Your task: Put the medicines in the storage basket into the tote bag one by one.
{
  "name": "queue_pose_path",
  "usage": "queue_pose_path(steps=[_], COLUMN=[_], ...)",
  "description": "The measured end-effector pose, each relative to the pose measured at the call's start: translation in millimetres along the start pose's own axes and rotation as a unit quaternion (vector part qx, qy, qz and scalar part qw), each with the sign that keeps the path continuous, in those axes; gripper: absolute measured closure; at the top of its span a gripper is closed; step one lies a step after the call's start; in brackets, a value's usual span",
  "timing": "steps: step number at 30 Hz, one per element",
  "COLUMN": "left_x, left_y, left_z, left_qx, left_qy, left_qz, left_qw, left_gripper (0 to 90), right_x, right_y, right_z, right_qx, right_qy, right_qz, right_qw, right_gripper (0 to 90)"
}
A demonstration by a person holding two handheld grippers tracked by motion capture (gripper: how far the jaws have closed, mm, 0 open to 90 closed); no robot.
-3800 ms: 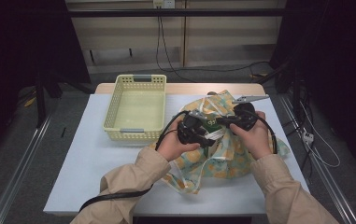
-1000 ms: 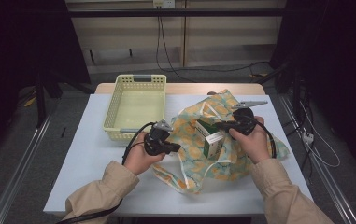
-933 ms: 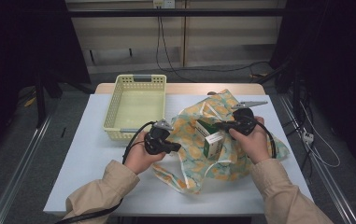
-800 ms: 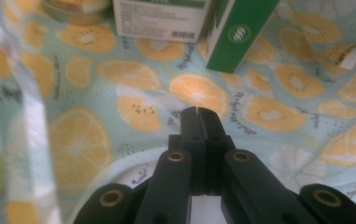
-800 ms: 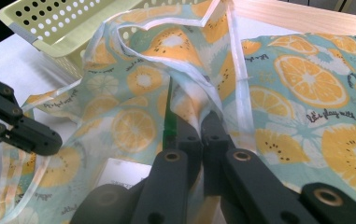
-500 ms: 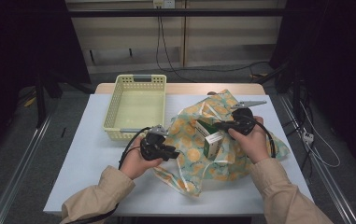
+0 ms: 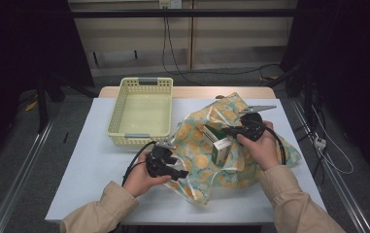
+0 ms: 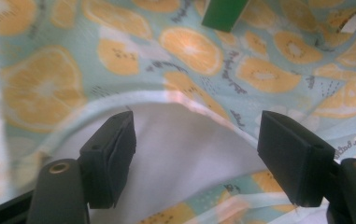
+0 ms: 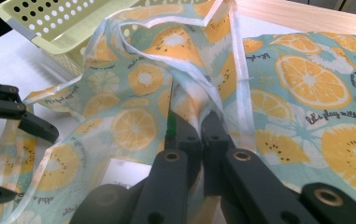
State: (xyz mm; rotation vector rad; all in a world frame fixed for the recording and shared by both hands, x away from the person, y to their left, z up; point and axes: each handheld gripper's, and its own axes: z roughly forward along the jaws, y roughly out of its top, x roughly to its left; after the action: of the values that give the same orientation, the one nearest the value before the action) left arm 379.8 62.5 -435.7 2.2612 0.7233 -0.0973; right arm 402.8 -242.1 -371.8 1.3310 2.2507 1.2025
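Observation:
An orange-print cloth bag [image 7: 207,160] lies on the white table [image 7: 90,165], its mouth held up. A green and white box [image 7: 220,147] stands inside that mouth. My right gripper [image 7: 227,130] is shut on the bag's upper rim [image 9: 199,100], and the box's green edge [image 9: 171,125] shows just beside the jaws. My left gripper [image 7: 181,173] is at the bag's near left edge. Its jaws have just been opening and now stand wide apart [image 8: 194,140]. The bag's white-lined rim [image 8: 189,140] lies between them untouched, with the green box [image 8: 224,11] beyond.
A pale yellow plastic basket [image 7: 117,116] stands at the table's back left, close to the bag; its corner [image 9: 68,23] is near in the right gripper view. Cables trail from both grippers. Bare table lies left of the left hand.
My left hand has come down toward the table's near edge along the bag, and its jaws have parted from shut to wide. The right hand has stayed put on the rim.

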Motion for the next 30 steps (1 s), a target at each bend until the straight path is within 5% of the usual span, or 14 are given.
queue_pose_path(steps=[5,9,19,20,22,30], left_x=[-0.6,1.6,5.9,6.7,3.2,-2.2], left_y=[2.3,7.1,25.3,26.8,31.3,47.4], left_z=[11.3,18.3,17.0,16.1,13.7,-1.4], left_qx=[0.007,0.002,-0.033,-0.034,-0.033,-0.039], left_qy=[-0.001,-0.001,0.001,-0.01,0.004,-0.001], left_qz=[-0.007,-0.017,-0.017,-0.014,-0.012,-0.003], left_qw=[1.0,0.9999,0.9993,0.9993,0.9994,0.9992], left_gripper=[27.4,36.9,83.9,87.4,90.0,90.0], right_x=[-0.4,-0.8,-1.9,-2.0,-1.8,-1.4], right_y=[0.2,0.8,0.5,0.5,0.3,-0.2], right_z=[-0.6,-0.6,-1.5,-1.6,-1.9,-3.5], right_qx=[-0.001,-0.002,-0.003,-0.003,-0.003,-0.004], right_qy=[0.0,0.0,0.001,0.001,0.001,0.0], right_qz=[0.002,0.001,0.002,0.002,0.002,0.0], right_qw=[1.0,1.0,1.0,1.0,1.0,1.0], right_gripper=[89.1,89.1,89.2,89.1,89.1,89.2])
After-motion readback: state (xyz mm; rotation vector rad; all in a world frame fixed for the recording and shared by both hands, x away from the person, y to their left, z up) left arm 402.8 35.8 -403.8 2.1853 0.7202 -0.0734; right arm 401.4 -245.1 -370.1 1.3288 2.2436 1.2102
